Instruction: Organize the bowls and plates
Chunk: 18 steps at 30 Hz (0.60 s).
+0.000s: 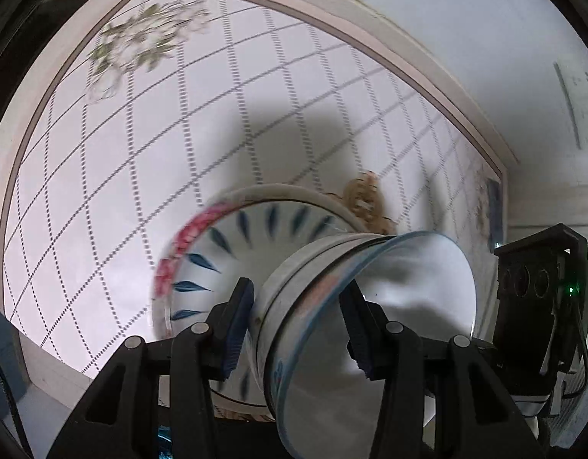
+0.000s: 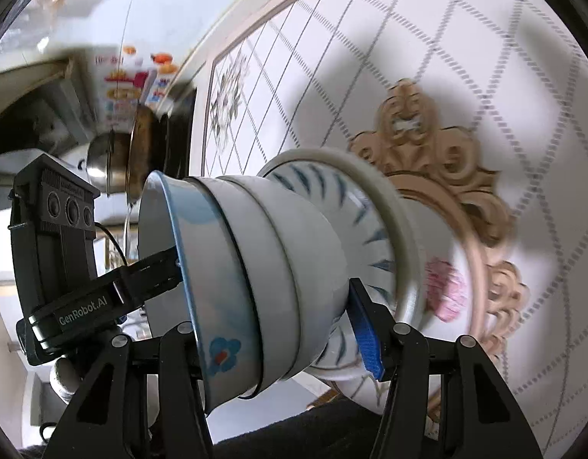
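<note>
Left wrist view: a table [image 1: 114,176] under a white cloth with a grey lattice and a flower print; a white wall [image 1: 466,26] behind it.
Opposite tool: the right gripper [image 1: 539,306] shows as a black housing at the right edge, just beside the stack.
Right wrist view: a steel pot [image 2: 102,168] and a dark pan [image 2: 142,157] stand beyond the table's far end, with a colourful box [image 2: 133,88] behind them.
In the way: the stack fills the middle of both views and hides the table below it.
Stack: nested bowls [image 2: 263,267], tilted on their side, sitting in a blue-leaf bowl [image 1: 225,252] and a pink-flowered plate [image 2: 443,290].
Under it: a tan scrolled trivet [image 2: 428,145].
Left gripper [image 1: 298,325]: one finger inside the top bowl, one outside, clamped on its wall.
Right gripper, own view [image 2: 278,313]: fingers straddle the bowls; the left one is hidden, so I cannot tell if it grips.
</note>
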Available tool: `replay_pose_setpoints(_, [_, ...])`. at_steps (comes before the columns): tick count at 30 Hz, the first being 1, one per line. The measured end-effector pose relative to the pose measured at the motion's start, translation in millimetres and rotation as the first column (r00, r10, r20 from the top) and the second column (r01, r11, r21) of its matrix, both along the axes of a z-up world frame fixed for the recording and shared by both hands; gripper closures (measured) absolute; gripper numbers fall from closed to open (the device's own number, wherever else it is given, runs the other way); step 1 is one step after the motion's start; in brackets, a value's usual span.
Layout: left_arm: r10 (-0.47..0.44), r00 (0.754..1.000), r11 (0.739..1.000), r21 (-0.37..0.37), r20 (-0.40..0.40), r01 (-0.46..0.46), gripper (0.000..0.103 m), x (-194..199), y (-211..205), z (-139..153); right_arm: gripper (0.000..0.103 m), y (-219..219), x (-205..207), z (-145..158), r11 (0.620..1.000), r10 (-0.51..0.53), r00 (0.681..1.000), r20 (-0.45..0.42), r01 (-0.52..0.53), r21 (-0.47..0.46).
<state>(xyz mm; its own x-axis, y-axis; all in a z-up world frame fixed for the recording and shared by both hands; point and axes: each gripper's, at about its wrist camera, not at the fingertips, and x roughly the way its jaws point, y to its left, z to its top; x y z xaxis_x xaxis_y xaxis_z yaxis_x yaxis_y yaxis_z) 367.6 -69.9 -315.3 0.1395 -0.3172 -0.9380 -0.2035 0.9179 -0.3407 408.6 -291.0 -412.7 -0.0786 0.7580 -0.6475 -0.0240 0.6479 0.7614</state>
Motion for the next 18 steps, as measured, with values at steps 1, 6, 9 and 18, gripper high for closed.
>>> replay_pose_setpoints(1, [0.007,1.000,1.000,0.000,-0.001,-0.007,0.060,0,4,-1,0.045,5,0,-2,1.000,0.008,1.000,0.000,-0.008,-0.002])
replay_pose_setpoints(6, [0.030,1.000,1.000,0.001,-0.009,-0.030,0.060,0,15,-12,0.045,25,2,-14,0.999,0.040,0.999,-0.005,-0.040,-0.022])
replay_pose_setpoints(9, [0.035,0.999,0.999,-0.002,-0.014,-0.035,0.060,-1,21,-17,0.045,30,3,-18,0.998,0.045,0.999,-0.007,-0.045,-0.037])
replay_pose_setpoints(18, [0.020,1.000,1.000,0.010,-0.019,-0.020,0.060,0,24,-23,0.045,49,12,-26,0.997,0.041,0.999,-0.014,-0.042,-0.066])
